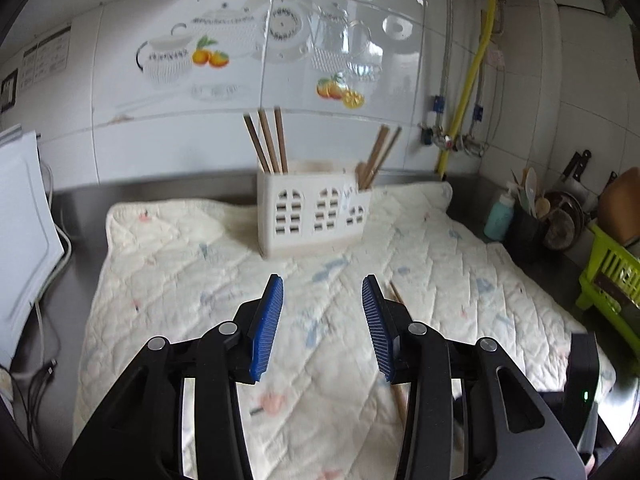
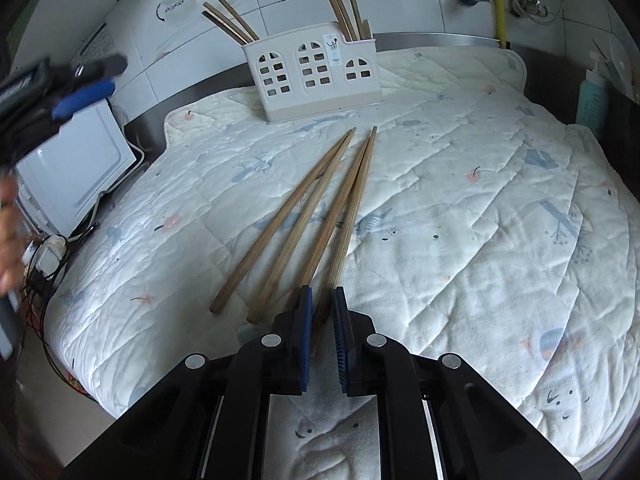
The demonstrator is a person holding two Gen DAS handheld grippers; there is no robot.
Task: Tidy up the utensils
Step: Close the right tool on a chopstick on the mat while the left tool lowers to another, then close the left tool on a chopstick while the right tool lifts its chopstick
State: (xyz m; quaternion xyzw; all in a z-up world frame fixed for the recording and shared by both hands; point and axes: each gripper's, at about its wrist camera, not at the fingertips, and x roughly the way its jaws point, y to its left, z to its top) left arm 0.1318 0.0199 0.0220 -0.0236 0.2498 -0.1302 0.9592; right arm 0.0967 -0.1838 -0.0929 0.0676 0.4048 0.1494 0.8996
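A white utensil holder (image 1: 314,212) with arched cutouts stands at the back of a quilted cloth (image 1: 200,280), with wooden chopsticks upright in its left (image 1: 267,142) and right (image 1: 380,158) compartments. It also shows in the right wrist view (image 2: 316,76). Several loose chopsticks (image 2: 304,220) lie on the cloth in front of it. My right gripper (image 2: 322,300) is nearly closed around the near end of one chopstick (image 2: 344,232); whether the pads grip it is unclear. My left gripper (image 1: 322,292) is open and empty, raised above the cloth; one chopstick (image 1: 398,392) shows behind its right finger.
A white board (image 1: 24,232) leans at the left, with cables below. At the right are a teal bottle (image 1: 500,216), a dark pot of utensils (image 1: 532,200), knives and a green rack (image 1: 612,280). A yellow pipe (image 1: 468,92) runs down the tiled wall.
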